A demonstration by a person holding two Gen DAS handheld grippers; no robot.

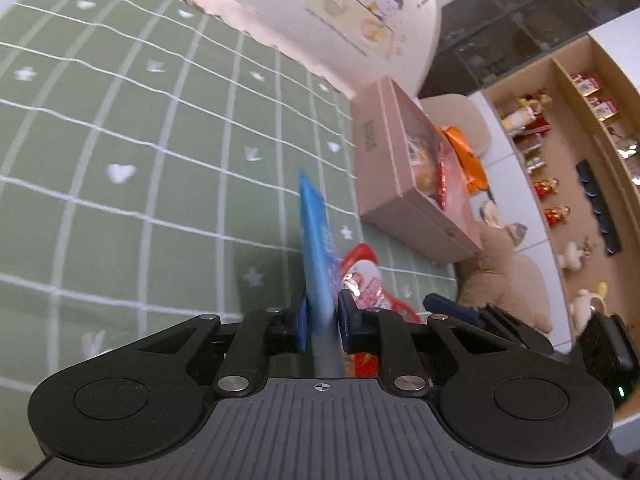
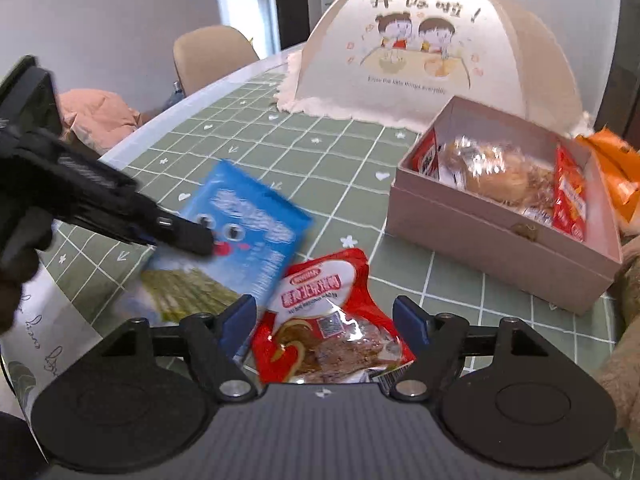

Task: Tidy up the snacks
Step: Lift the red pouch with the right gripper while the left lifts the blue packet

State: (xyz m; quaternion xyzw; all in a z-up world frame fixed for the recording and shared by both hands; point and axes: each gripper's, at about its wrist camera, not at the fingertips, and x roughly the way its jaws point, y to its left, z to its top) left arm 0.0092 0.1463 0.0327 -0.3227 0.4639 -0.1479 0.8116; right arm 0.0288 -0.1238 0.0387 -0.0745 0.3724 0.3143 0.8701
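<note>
Right up close, the left hand-held gripper (image 1: 322,320) is clamped on the blue seaweed snack packet (image 2: 240,236), pinching it near its lower end. Seen from the left wrist the packet stands edge-on between the pads, its long axis running straight out ahead of the fingers; the right wrist view shows its far end tilting up off the counter (image 2: 208,136).

Just beside it, the right hand-held gripper (image 2: 324,320) stands with its jaws apart, straddling the red snack packet (image 2: 332,320). That packet lies flat near the counter's near edge, long axis pointing away from the gripper and leaning a touch left. The pads look clear of it on both sides, so nothing is gripped there yet.

Here's the relation that matters: the pink box (image 2: 496,248) sits ahead and to the right of both packets, lid off, toward the counter's right edge. The right hand is the nearer one. It already holds bread-like packs and red sachets, so free room looks tight, likely toward its near-left corner.

An orange packet (image 2: 612,168) lies just beyond the box. Farther back, the domed food cover (image 2: 420,52) stands near the far edge, clear of the path. Nothing lies between the packets and the box.
</note>
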